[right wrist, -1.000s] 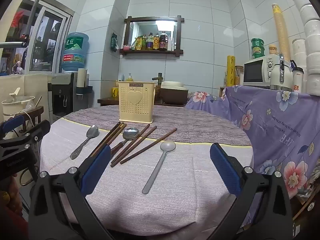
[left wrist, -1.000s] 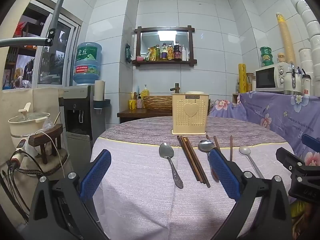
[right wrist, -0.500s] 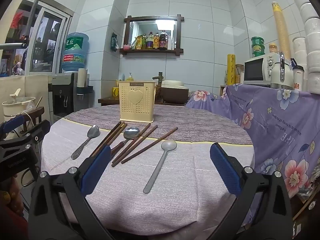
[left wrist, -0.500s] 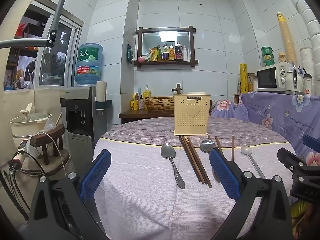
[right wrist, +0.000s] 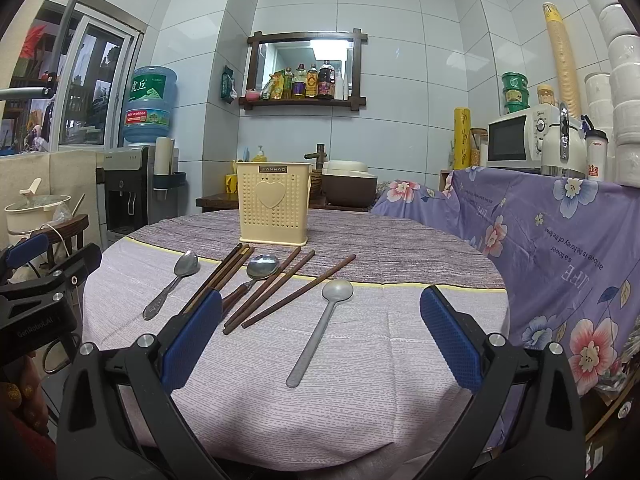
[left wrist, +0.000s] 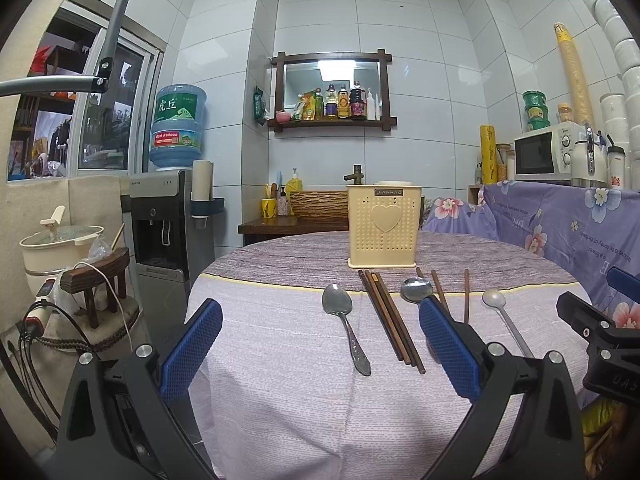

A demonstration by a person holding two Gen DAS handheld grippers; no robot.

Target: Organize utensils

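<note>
Utensils lie in a loose row across the round desk point(right wrist: 400, 368), all ahead of both tongs and none of them gripped. The left tongs point(left wrist: 320, 346) hang above the near edge with their blue pads point(left wrist: 191, 348) spread wide and nothing between them. Straight ahead of them, in the gap between the pads, rests a metal spoon point(left wrist: 345, 326), bowl pointing away. Just to the right of it runs a tight bundle of dark chopsticks point(left wrist: 390, 318), whose far ends nearly reach the cream utensil holder point(left wrist: 384, 226) standing upright farther back on the grey band of the cloth. Right of the bundle sits a second spoon point(left wrist: 416, 289), its handle hidden behind the right-hand pad of the left tongs. More loose chopsticks point(left wrist: 465, 296) lie beyond that pad.

The right tongs point(right wrist: 320, 340) also hang above the near edge, pads point(right wrist: 450, 338) far apart and empty. Seen from them, the metal spoon point(right wrist: 172, 284) lies off to the left, the bundled chopsticks point(right wrist: 218, 278) slant toward the left-hand pad, and the wooden-handled spoon point(right wrist: 256, 272) lies just to the right of these. Three separate chopsticks point(right wrist: 298, 291) fan out diagonally to the right of that. A pale grey spoon point(right wrist: 320, 326) lies directly ahead of the right tongs, between the pads, apart from the chopsticks. The holder point(right wrist: 273, 202) stands ahead and slightly left, well behind the utensils. The left tongs' black body point(right wrist: 40, 300) shows at the left border of this view.
</note>
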